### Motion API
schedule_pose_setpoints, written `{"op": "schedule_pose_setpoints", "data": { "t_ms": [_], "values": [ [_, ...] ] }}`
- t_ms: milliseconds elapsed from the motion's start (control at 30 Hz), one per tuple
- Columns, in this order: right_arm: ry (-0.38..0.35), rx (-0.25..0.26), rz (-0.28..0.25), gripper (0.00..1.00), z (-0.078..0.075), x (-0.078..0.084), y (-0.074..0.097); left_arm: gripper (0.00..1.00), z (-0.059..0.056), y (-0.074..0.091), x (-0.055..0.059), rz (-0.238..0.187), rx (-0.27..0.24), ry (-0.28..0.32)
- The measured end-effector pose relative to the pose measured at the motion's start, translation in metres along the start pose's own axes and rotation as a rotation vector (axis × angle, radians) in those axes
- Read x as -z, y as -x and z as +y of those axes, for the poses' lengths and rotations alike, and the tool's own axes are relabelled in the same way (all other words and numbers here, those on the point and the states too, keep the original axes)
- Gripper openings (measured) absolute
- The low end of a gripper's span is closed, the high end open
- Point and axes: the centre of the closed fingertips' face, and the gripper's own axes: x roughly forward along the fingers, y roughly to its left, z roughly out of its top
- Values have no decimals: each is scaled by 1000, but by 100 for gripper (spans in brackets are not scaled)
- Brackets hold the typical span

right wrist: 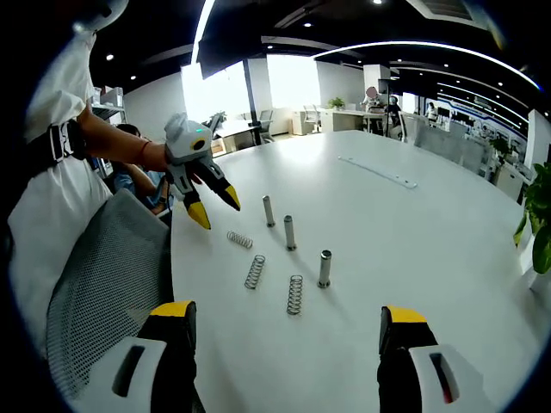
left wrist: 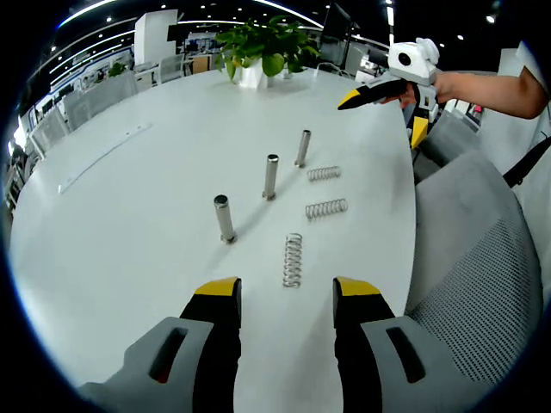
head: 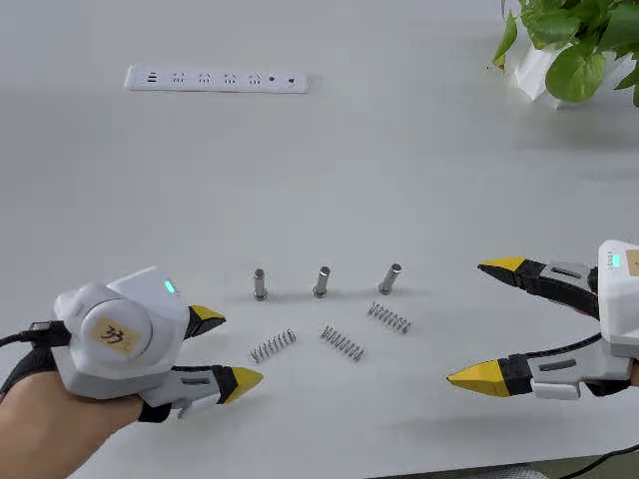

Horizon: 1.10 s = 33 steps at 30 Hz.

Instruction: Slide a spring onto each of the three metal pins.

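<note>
Flanking three upright pins (head: 321,281) and three loose springs (head: 341,342) at the centre of a white table (head: 419,150), the left gripper (head: 238,349) at 8 o'clock and the right gripper (head: 467,321) at 4 o'clock both hold their jaws released and empty. In the left gripper view, one spring lies at 12 o'clock just beyond the jaw tips, with the pins behind it. In the right gripper view, widely parted jaws frame the bare pins and the springs beside them, with the left gripper at 10 o'clock.
</note>
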Motion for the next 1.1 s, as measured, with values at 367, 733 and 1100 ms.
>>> {"op": "schedule_pose_setpoints", "data": {
  "t_ms": [367, 733, 1100],
  "values": [
    [-14, 4, 4, 86, -1, 5, 2, 24, -4, -21, 8, 100, -9, -46],
    [-22, 8, 5, 85, -2, 8, 4, 15, -4, -29, 16, 167, -19, -94],
    [-31, 15, -2, 83, -2, 8, 4, 8, -3, -32, 15, 197, -39, -162]
  ]
}}
